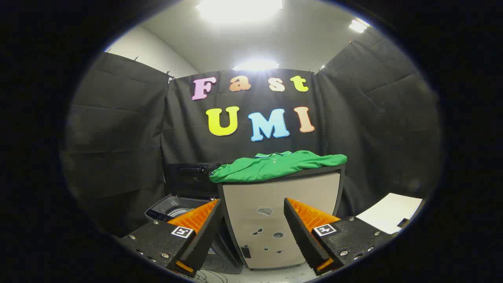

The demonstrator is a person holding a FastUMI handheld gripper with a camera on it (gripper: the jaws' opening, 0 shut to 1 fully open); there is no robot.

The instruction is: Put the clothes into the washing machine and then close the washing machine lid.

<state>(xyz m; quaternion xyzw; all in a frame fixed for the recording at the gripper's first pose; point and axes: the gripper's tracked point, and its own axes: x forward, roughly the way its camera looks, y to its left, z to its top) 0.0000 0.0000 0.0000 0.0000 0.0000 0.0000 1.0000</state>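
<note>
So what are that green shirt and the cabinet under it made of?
The green shirt looks like soft matte knit fabric: it drapes and wrinkles. The cabinet seems smooth beige plastic or painted board; I can't tell which. The fingers stand open, short of both.

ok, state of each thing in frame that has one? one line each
green shirt: lying spread on top of the beige cabinet, not picked up
beige cabinet: front shut, shirt on its top
washing machine: lid up, drum open, beside the cabinet
hand-held gripper: fingers open, nothing between them, short of the cabinet
white sheet: lying flat, beyond the fingers
</note>
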